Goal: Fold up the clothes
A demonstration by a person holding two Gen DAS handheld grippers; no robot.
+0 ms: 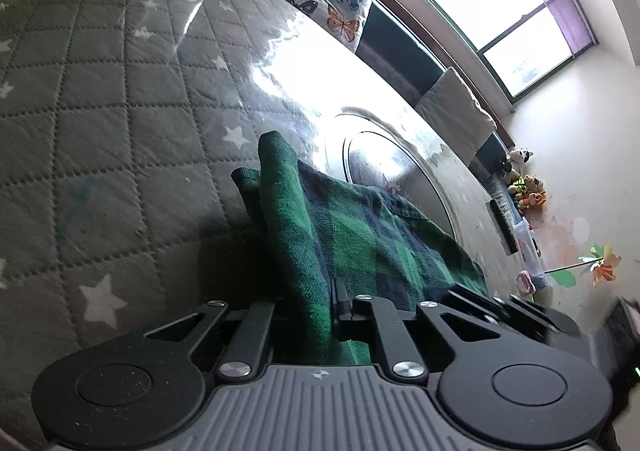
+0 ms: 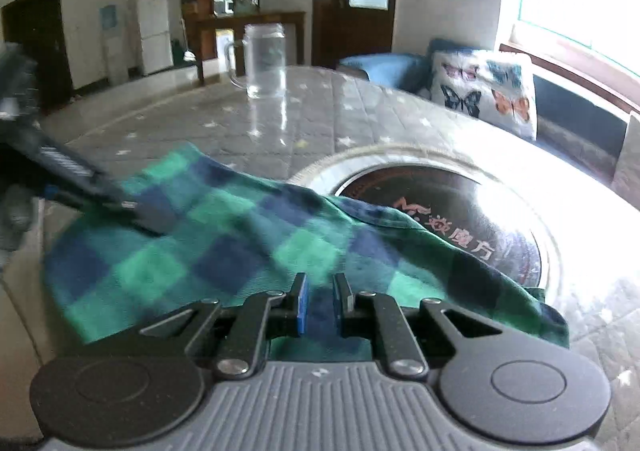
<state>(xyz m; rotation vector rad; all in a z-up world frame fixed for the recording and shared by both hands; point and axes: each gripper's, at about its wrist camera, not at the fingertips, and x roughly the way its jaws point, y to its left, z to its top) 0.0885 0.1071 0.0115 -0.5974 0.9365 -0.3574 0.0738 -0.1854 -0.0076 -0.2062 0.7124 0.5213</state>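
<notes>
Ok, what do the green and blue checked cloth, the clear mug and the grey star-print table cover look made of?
The green and blue checked cloth looks like soft woven flannel, matte, with a visible twill weave, and drapes limply. The clear mug seems to be glass: transparent, thick base, glossy. The grey star-print table cover looks like quilted fabric with stitched diamonds, apparently under a shiny clear sheet, given the glare.
</notes>
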